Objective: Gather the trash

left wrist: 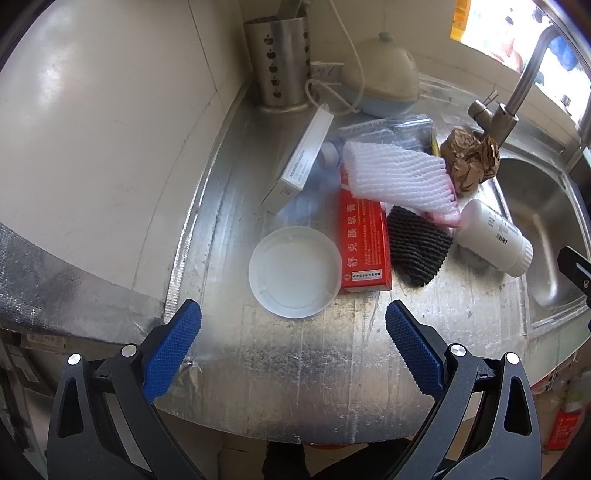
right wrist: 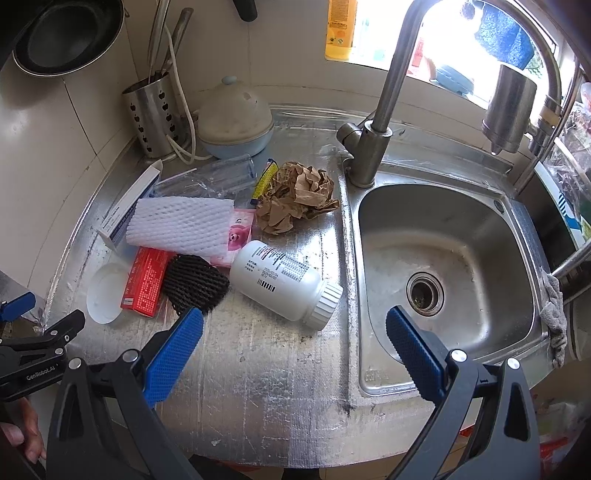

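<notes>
Surface: foil-covered countertop (right wrist: 258, 387) beside a steel sink (right wrist: 480, 229)
Back corner: perforated steel utensil holder (right wrist: 153, 114), and a domed appliance with a blue base (right wrist: 236, 118) just beside it
Left edge: white box (left wrist: 299, 162) tilted on its side
Near front: white lid (left wrist: 294, 272) touching a red box (left wrist: 364, 243)
Centre: black foam net (right wrist: 194, 284); white bottle (right wrist: 284, 282) lying on its side
Near faucet: crumpled brown paper (right wrist: 295, 195)

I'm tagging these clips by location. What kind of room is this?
Most likely a home kitchen: a stainless steel sink with a tall metal faucet, a perforated steel utensil holder, and a black frying pan hanging on the wall.
</notes>
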Motion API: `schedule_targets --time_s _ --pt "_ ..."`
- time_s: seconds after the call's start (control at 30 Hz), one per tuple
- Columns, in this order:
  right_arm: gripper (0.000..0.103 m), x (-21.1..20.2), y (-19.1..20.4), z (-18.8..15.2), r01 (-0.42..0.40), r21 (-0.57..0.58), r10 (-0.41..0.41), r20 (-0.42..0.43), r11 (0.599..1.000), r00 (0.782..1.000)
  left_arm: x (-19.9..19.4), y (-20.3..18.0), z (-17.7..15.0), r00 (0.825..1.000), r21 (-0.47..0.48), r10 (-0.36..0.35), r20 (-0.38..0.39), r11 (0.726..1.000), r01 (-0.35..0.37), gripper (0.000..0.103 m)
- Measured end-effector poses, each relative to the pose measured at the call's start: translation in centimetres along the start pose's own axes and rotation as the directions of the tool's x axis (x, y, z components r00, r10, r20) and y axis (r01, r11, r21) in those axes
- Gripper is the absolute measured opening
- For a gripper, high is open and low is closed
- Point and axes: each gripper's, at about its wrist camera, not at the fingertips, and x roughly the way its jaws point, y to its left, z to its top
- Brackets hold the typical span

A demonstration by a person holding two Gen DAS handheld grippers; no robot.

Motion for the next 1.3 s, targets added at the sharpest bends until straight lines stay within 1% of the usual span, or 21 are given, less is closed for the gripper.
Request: schedule_targets --time_s 0.37,0.47,0.7,1.0,1.13,1.3 --pt "0.098 0.5 0.1 0.0 0.007 -0.011 -0.007 -0.006 1.0 1.0 0.2 0.0 0.2 1.0 -0.002 -0.006 -0.001 1.0 0.006 0.097" --pt "0.098 1.1 0.0 0.1 -0.002 -0.016 0.002 -0.011 1.0 1.0 0.4 0.1 0.2 1.0 -0.007 -0.014 -0.002 1.0 0.014 0.097" --pt "0.098 2.9 -0.6 0.6 -0.006 -0.04 0.005 -0.022 0.999 1.0 2.1 0.3 0.1 1.0 -0.019 -0.019 -0.024 1.0 0.019 0.097" --pt "0.098 5.8 -0.1 1.7 -0.043 -0.135 0.035 -0.059 0.99 0.998 3.5 0.4 0.3 0.998 -0.022 -0.028 -0.051 0.999 0.027 0.097" --pt "0.098 7.0 0.6 2.3 -0.031 -0.186 0.019 -0.071 0.982 0.997 4.2 0.4 0.4 0.998 -0.019 -0.027 -0.061 1.0 0.025 0.097" --pt "0.098 8.5 1.1 3.0 -0.028 -0.211 0.007 -0.098 0.977 0.995 5.7 0.4 0.6 0.997 -0.015 -0.016 -0.08 1.0 0.015 0.097"
